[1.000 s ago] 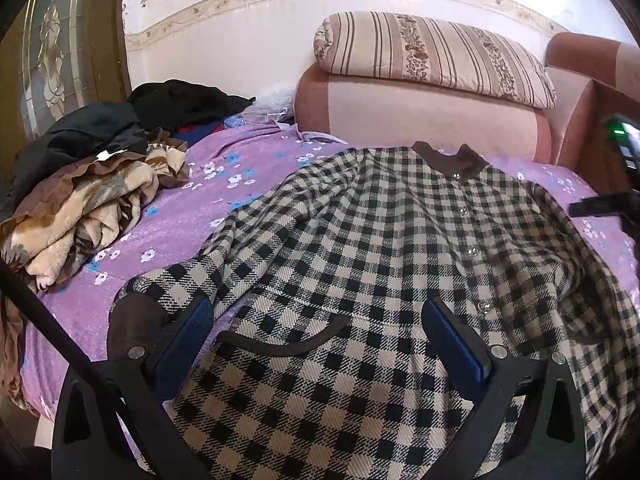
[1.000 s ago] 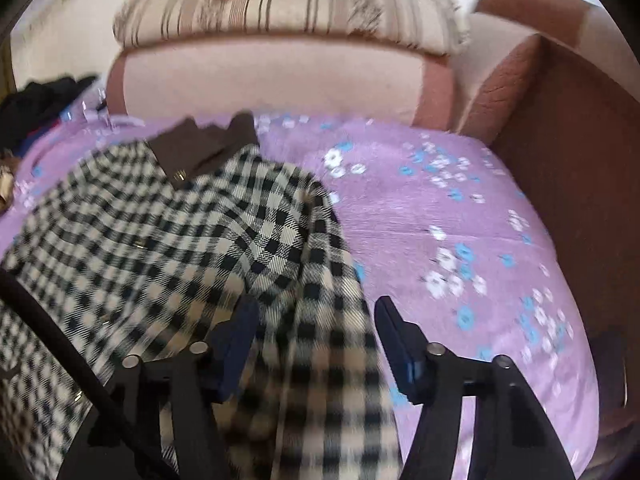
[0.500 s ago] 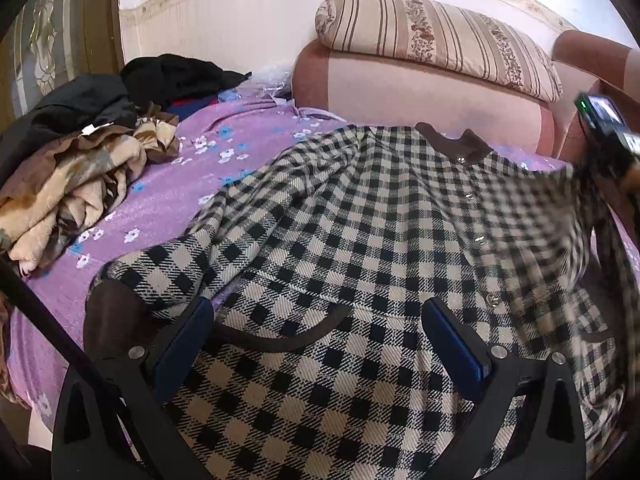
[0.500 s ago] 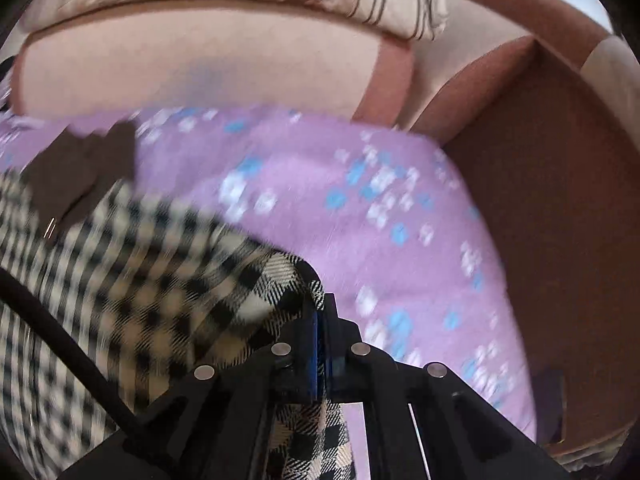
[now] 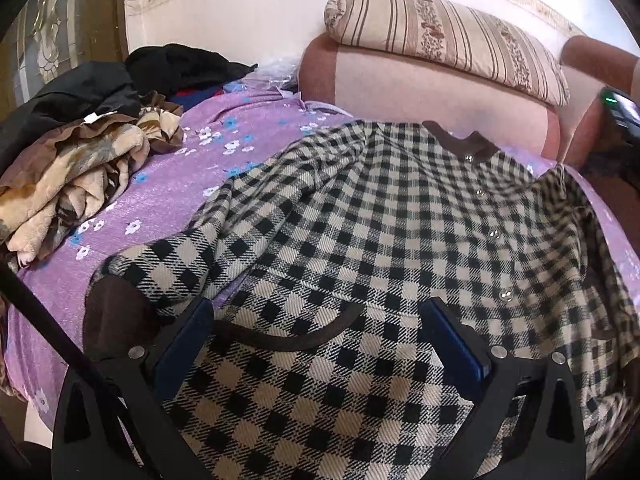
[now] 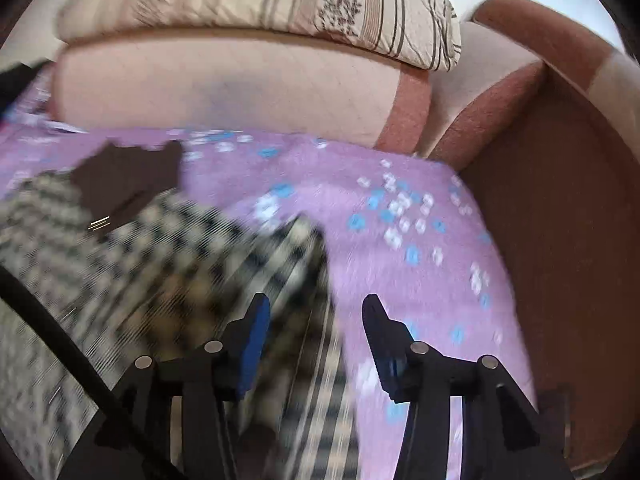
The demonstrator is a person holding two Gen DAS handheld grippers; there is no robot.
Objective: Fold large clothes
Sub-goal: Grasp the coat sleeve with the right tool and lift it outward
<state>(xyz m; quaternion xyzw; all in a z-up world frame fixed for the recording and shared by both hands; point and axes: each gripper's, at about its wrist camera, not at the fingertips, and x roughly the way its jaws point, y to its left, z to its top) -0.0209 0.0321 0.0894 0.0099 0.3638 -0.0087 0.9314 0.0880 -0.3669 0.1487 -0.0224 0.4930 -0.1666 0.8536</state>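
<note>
A black-and-cream checked coat [image 5: 400, 232] with a brown collar [image 5: 460, 144] lies buttons-up on the purple flowered bedspread [image 5: 168, 200]. Its left sleeve with a brown cuff [image 5: 116, 316] lies beside its body. My left gripper [image 5: 316, 348] is open and empty, low over the coat's lower front. In the right wrist view the coat [image 6: 160, 260] is blurred; its right edge lies folded inward. My right gripper [image 6: 316, 320] is open and empty just above that edge, at the bedspread [image 6: 400, 240].
A pile of brown, beige and black clothes [image 5: 80, 152] lies on the bed's left side. A pink headboard [image 5: 420, 84] with a striped pillow [image 5: 440, 36] on it stands behind. A brown side board [image 6: 560, 220] bounds the bed on the right.
My right gripper shut on the coat's right edge, carried it inward, then opened and let it go. My left gripper stayed open over the coat.
</note>
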